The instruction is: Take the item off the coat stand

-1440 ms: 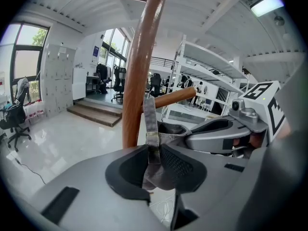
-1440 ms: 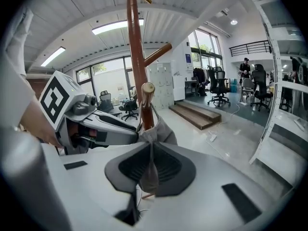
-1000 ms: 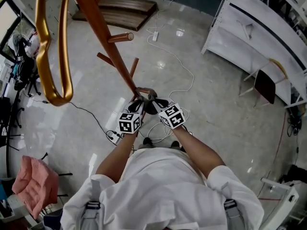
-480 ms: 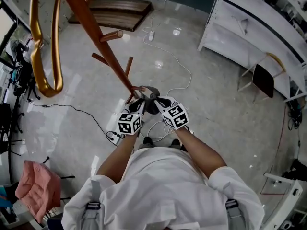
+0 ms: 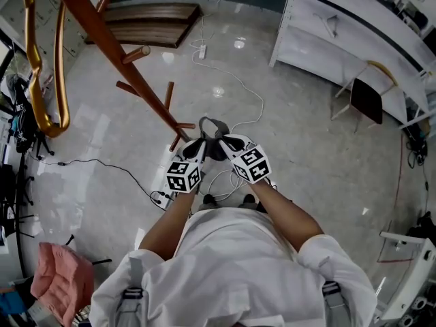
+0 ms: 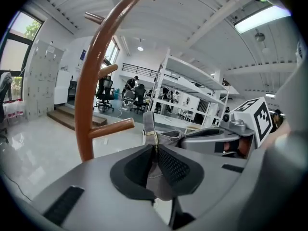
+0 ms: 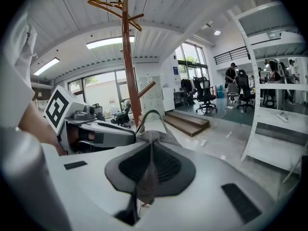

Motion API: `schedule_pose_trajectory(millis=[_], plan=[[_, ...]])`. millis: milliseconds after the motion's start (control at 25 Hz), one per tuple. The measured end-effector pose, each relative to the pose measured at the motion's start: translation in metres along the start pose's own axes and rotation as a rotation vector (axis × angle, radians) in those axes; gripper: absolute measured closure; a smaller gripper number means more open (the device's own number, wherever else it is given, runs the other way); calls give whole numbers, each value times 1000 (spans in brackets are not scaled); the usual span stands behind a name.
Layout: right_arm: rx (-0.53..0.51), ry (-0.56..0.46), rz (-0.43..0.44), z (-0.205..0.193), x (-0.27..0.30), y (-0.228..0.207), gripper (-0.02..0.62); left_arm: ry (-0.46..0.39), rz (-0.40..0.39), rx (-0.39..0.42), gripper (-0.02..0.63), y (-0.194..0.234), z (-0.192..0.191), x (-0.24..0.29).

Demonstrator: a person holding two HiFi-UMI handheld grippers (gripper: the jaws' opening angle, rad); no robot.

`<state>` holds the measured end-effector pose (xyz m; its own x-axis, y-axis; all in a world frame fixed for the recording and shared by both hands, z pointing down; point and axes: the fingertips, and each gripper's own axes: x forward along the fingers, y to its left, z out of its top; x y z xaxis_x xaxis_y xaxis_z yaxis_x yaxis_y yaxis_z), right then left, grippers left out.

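A brown wooden coat stand point(image 5: 116, 53) slants across the upper left of the head view, with short pegs low on its pole. A grey fabric item with a strap loop point(image 5: 212, 127) hangs just right of the lowest peg point(image 5: 182, 125), apart from it. My left gripper point(image 5: 195, 148) has its jaws closing, and grey fabric point(image 6: 155, 143) is pinched between its pads. My right gripper point(image 5: 227, 146) is shut on the same fabric point(image 7: 150, 138) from the other side. The stand's pole point(image 6: 90, 105) rises close by at the left of the left gripper view. It stands further off point(image 7: 128, 61) in the right gripper view.
A gold curved loop point(image 5: 41, 80) hangs at upper left. Wooden steps point(image 5: 146, 22) lie at the back, white shelving point(image 5: 354, 33) and a dark chair point(image 5: 366, 101) at right. Cables point(image 5: 238, 87) and a power strip cross the floor. A pink cloth point(image 5: 61, 278) lies at lower left.
The strap loop sat at the peg's tip before and now stands clear of it to the right. Both grippers stayed together on the item. The stand has shifted left in view.
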<state>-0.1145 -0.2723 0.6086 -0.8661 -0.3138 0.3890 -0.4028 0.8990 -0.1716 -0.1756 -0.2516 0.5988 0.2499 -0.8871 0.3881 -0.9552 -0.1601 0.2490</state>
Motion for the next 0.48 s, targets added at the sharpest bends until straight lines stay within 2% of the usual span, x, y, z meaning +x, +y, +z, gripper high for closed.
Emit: schedule_pose_trajectory(millis=[480], plan=[[32,-14,-81,-3,-57,-28,560,14,-114,33,558,-57,8,24]])
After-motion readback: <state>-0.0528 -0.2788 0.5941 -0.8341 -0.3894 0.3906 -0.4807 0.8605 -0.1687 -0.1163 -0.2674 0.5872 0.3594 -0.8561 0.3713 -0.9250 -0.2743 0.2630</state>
